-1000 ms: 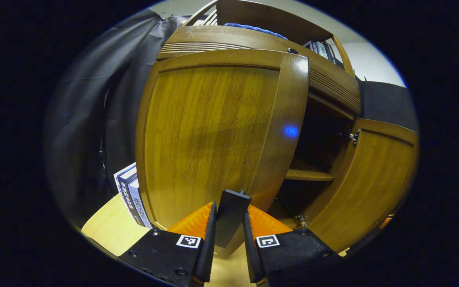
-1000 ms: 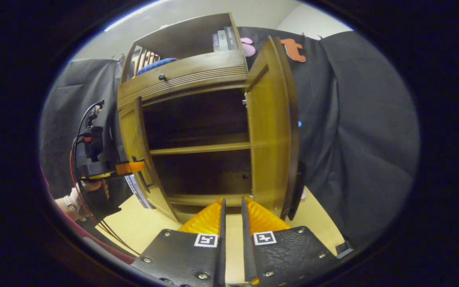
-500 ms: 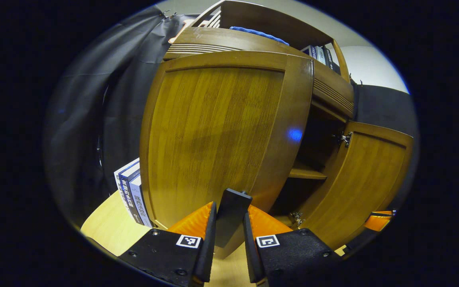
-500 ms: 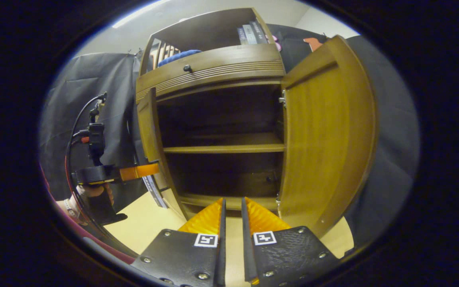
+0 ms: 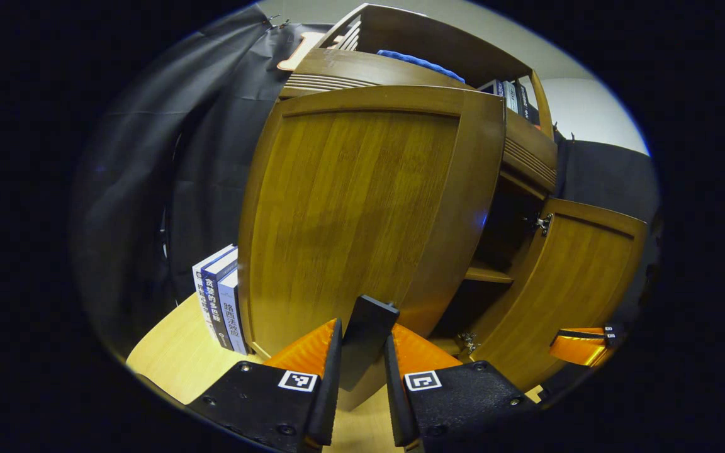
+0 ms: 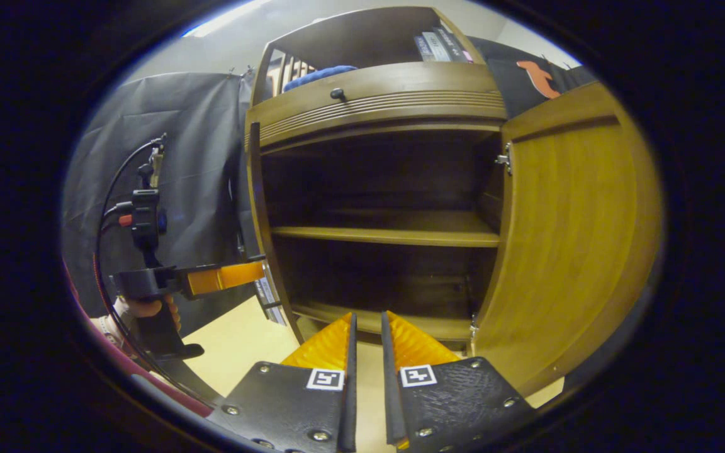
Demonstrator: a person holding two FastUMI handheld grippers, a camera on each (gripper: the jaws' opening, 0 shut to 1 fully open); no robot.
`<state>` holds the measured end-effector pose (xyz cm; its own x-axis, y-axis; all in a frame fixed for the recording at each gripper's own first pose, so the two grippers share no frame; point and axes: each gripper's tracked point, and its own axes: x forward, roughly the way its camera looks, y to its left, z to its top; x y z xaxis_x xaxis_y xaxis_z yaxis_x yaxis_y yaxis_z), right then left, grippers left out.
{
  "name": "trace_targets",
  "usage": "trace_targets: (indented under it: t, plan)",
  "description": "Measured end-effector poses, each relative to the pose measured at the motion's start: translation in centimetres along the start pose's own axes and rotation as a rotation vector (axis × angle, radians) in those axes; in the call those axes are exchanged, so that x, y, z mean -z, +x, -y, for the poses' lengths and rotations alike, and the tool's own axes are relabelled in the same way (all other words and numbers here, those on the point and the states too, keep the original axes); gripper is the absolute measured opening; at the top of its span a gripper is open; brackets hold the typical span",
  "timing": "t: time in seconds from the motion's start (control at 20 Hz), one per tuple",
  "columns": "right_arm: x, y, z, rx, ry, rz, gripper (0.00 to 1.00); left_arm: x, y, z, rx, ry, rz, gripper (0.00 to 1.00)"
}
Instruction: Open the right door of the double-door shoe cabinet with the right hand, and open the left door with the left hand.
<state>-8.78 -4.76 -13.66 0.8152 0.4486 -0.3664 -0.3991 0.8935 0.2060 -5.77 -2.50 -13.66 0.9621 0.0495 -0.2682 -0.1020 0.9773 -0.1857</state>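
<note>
Ahead of the right gripper point(image 6: 365, 330), its fingers nearly together with nothing between them, the shoe cabinet point(image 6: 375, 94) stands open: two dark bays, split by one shelf point(image 6: 387, 236), offer free room straight in. The right door point(image 6: 564, 239) stands swung out close on that gripper's right, walling off that side. To its left, the left door point(image 6: 255, 207) shows edge-on, with the left gripper point(image 6: 255, 272) at it. Seen from the left gripper point(image 5: 362, 343), clamped on the dark handle point(image 5: 365, 336), the left door blocks the way forward; upright books point(image 5: 221, 305) stand beside its lower left.
</note>
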Motion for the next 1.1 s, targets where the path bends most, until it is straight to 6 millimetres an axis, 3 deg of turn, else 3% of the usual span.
trace_targets:
  t: [0.25,0.3,0.35,0.55,0.65,0.85,0.9,1.05,1.1]
  plan:
    - [0.4,0.6,-2.2,-0.051,-0.015,-0.013,0.18,-0.1,-1.7,-1.4,-0.026,0.003,0.004,0.34]
    - [-0.4,1.2,-1.6,-0.06,-0.018,-0.016,0.18,-0.2,-2.1,-1.7,-0.032,0.002,0.005,0.34]
    - [0.4,1.0,-2.9,-0.07,-0.021,-0.019,0.18,-0.2,-2.5,-2.0,-0.038,-0.003,0.006,0.36]
    - [0.6,1.7,-4.6,-0.106,-0.031,-0.03,0.18,-0.4,-4.0,-3.7,-0.066,-0.02,0.013,0.34]
    - [0.0,2.4,-4.6,-0.123,-0.032,-0.033,0.18,-0.4,-4.7,-4.6,-0.075,-0.019,0.013,0.39]
    - [0.3,2.8,-6.5,-0.155,-0.036,-0.038,0.18,-0.6,-5.7,-6.2,-0.097,-0.022,0.011,0.39]
    - [0.3,2.9,-6.9,-0.161,-0.038,-0.038,0.18,-0.6,-5.9,-6.7,-0.108,-0.02,0.01,0.34]
    - [0.4,3.3,-8.0,-0.179,-0.035,-0.038,0.18,-0.4,-6.5,-8.7,-0.142,-0.025,-0.001,0.39]
    - [0.5,3.5,-8.3,-0.184,-0.033,-0.04,0.18,-0.6,-6.8,-9.0,-0.147,-0.036,0.0,0.33]
